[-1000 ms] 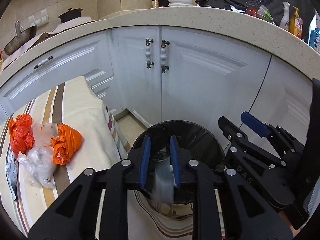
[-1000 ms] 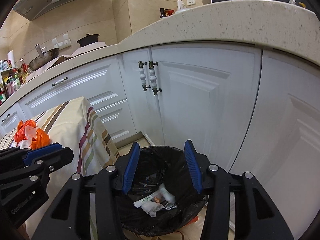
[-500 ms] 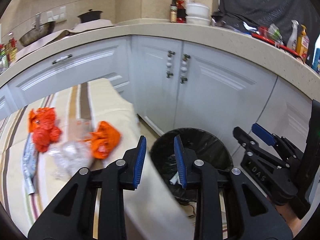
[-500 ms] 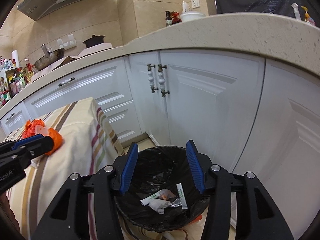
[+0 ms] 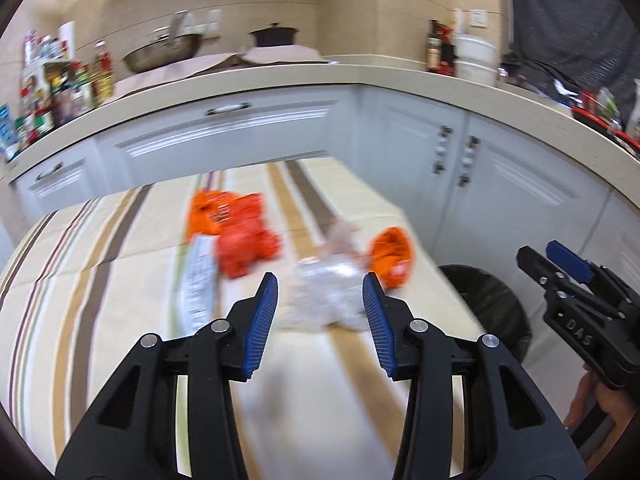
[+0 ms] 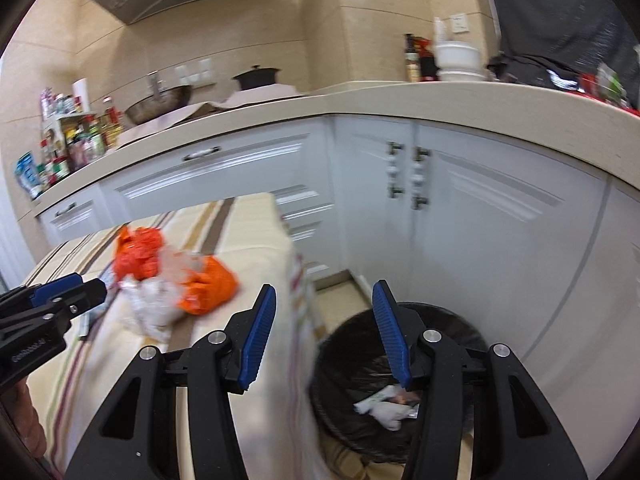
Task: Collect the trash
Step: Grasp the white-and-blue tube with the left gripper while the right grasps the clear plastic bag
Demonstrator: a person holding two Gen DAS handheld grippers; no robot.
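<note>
Now the left gripper hangs wide apart and empty above the striped desk, facing one clear plastic bag between two orange bags. Over the black bin the right gripper gapes equally wide, holding nothing.

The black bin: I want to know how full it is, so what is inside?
In the black bin, a few crumpled white scraps lie on the liner near the bottom. The right gripper covers part of the inside, so I cannot tell about the rest.
</note>
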